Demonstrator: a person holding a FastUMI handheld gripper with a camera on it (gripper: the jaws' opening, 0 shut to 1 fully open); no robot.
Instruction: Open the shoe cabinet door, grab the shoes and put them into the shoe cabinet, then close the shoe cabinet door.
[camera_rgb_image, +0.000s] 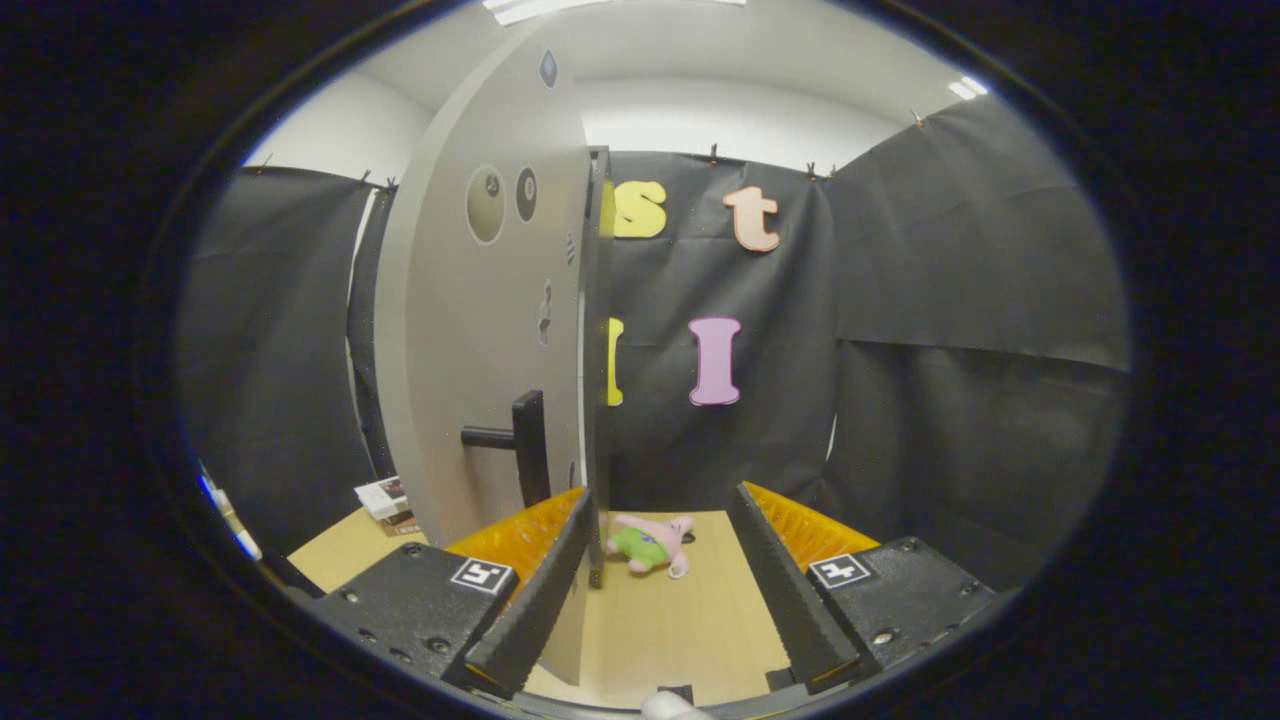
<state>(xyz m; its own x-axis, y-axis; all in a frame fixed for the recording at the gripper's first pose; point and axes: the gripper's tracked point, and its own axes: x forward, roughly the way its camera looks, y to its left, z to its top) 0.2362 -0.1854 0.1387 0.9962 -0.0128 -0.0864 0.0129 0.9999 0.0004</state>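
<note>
- A small stack of printed cards or booklets (383, 497) is seen on the wooden floor (680, 630), beside the foot of the cabinet door.
- The shoe cabinet door (470, 330) is seen swung open, nearly edge-on to the camera, standing upright and rising well above the fingers.
- 2 round marks (503, 198), 1 larger and 1 smaller, are set side by side on the upper part of the door's pale face, and a small diamond-shaped mark (548, 68) is placed near its top.
- A dark handle (520, 445) is fixed low on the door face, made of an upright bar with a short stub sticking out to the side.
- The gripper (660, 545) is held with its 2 fingers wide apart, and nothing is pressed between them.
- The lower free edge of the door is found just inside the left finger; whether that finger touches the door cannot be told.
- A small plush toy (650, 542), pink with a green patch, is seen lying on the floor between the fingers and just ahead of them, close to the door's edge.
- A square black-and-white marker (838, 571) is carried on the body of the right finger, and 1 like it on the left.
- The black cloth wall (950, 330) is hung beyond the fingers, behind the door and the toy.
</note>
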